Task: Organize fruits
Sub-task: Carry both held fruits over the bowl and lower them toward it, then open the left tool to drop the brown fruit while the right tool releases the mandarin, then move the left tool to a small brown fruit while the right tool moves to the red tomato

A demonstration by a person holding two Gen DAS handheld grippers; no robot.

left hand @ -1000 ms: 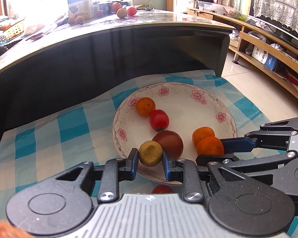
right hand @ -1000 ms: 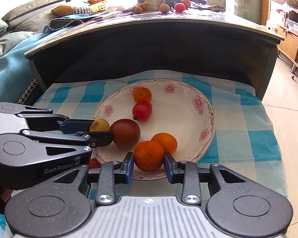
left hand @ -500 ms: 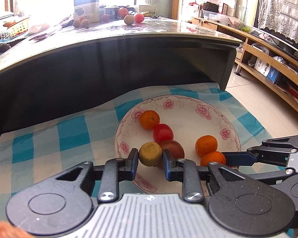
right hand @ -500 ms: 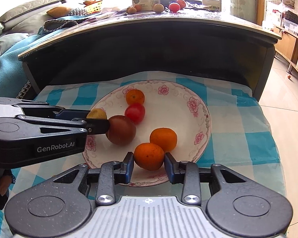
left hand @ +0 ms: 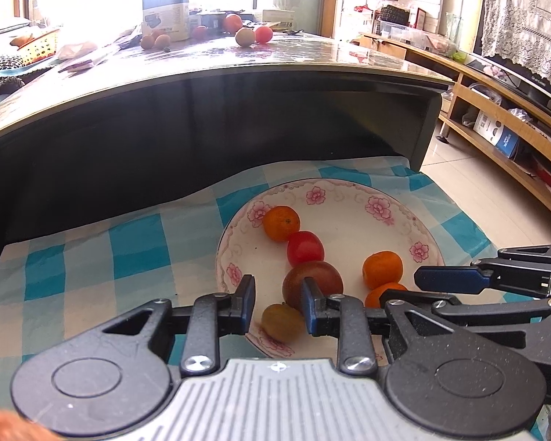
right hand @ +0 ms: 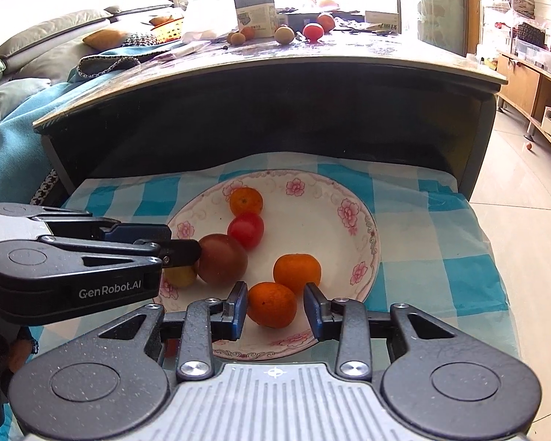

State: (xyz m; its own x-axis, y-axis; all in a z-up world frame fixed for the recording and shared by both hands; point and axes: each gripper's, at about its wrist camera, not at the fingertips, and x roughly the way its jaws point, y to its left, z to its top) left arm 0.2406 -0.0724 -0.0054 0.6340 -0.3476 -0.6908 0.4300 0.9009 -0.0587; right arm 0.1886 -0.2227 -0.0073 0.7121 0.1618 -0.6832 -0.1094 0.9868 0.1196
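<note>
A white floral plate (left hand: pixel 349 198) (right hand: pixel 363 228) sits on the blue checked cloth. It holds three oranges, a red tomato (left hand: pixel 305 248) (right hand: pixel 246 229), a dark plum (left hand: pixel 312 283) (right hand: pixel 222 264) and a yellow-green fruit (left hand: pixel 283 321) (right hand: pixel 180 275). My left gripper (left hand: pixel 278 305) is open above the plate's near rim, and the yellow-green fruit lies loose on the plate below its fingers. My right gripper (right hand: pixel 275 307) is open around an orange (right hand: pixel 272 305) (left hand: pixel 382 292) that rests on the plate, with a gap on each side.
A dark curved table (left hand: pixel 238 110) rises behind the cloth. Its glass top carries several loose fruits (left hand: pixel 246 35) and a box (left hand: pixel 165 11). Wooden shelves (left hand: pixel 503 136) run along the right, a sofa (right hand: pixel 25 55) stands at the left, and tiled floor (right hand: pixel 525 220) lies beyond the cloth's right edge.
Both grippers have opened. The yellow-green fruit dropped out of the left fingers onto the plate, and the right fingers came off the orange. Both grippers have pulled back and up.
</note>
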